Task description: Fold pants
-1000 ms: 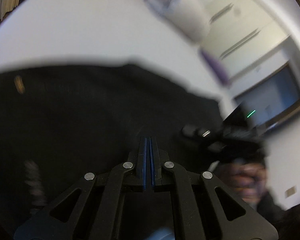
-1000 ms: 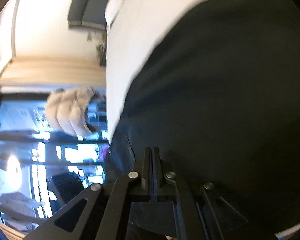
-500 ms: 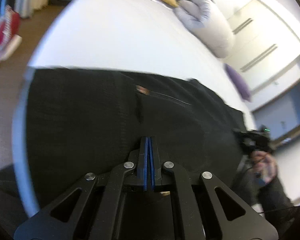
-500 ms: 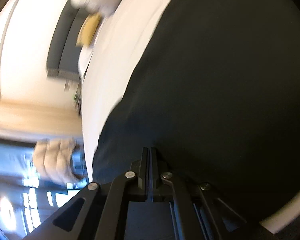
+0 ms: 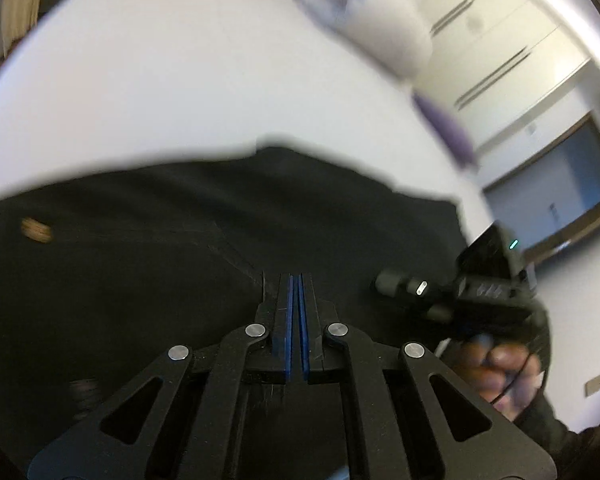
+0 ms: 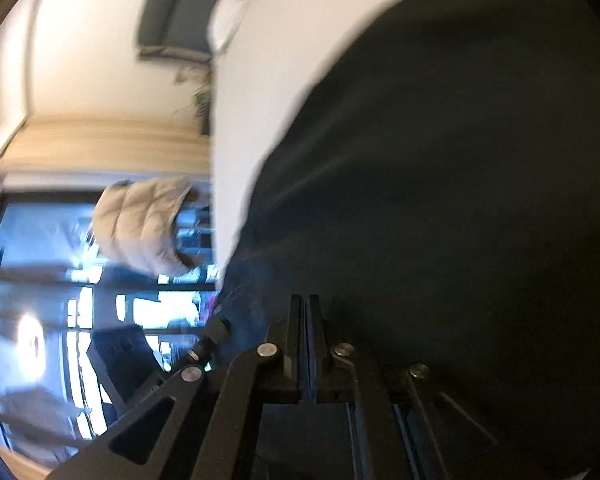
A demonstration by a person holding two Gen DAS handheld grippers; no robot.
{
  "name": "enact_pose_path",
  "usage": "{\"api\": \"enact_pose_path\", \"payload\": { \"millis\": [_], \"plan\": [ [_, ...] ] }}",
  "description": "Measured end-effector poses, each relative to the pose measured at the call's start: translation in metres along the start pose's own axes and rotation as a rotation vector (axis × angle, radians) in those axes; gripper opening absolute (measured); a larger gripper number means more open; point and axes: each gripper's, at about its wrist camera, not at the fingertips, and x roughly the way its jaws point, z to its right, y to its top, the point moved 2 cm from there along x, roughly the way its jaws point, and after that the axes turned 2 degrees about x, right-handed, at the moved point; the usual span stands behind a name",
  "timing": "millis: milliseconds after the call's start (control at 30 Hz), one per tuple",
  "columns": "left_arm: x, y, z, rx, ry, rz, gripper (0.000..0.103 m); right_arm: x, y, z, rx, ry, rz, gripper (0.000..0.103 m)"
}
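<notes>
Two grippers, left gripper (image 5: 295, 280) and right gripper (image 6: 305, 300), both closed over one black pants (image 5: 140, 280).

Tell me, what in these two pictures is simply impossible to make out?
- Left wrist view: whether the shut left gripper pinches the black pants; black on black.
- Left wrist view: the pillows on the white bed are smeared by motion blur.
- Right wrist view: whether the shut right gripper pinches cloth; too dark.
- Both views: the pants' full outline, cut off by the edges.
</notes>
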Motion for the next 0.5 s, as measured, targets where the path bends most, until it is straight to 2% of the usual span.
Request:
{"api": "enact_pose_path", "payload": {
  "millis": [33, 67, 100, 167, 300, 400, 500],
  "plan": [
    [0.014, -0.003, -0.005, -0.004, 0.035, -0.041, 0.003, -0.01, 0.01, 0.012, 0.039, 0.003, 0.029, 0.0],
    [0.021, -0.006, -0.01, -0.004, 0.037, -0.05, 0.003, -0.025, 0.023, 0.025, 0.077, 0.034, 0.076, 0.0],
    [0.021, -0.007, -0.016, -0.022, 0.008, -0.036, 0.003, -0.041, 0.022, 0.037, 0.086, 0.033, 0.123, 0.0],
    [0.019, -0.007, -0.025, -0.074, -0.031, -0.038, 0.003, -0.08, 0.047, 0.057, 0.1, 0.019, 0.236, 0.0],
    [0.021, -0.006, -0.026, -0.062, -0.012, -0.052, 0.003, -0.162, 0.091, 0.096, 0.16, -0.021, 0.408, 0.0],
    [0.019, -0.008, -0.026, -0.05, 0.002, -0.051, 0.003, -0.222, 0.116, 0.126, 0.223, -0.088, 0.556, 0.0],
    [0.017, -0.013, -0.026, -0.057, -0.002, -0.051, 0.003, -0.289, 0.128, 0.145, 0.311, -0.205, 0.706, 0.003]
  ]
}}
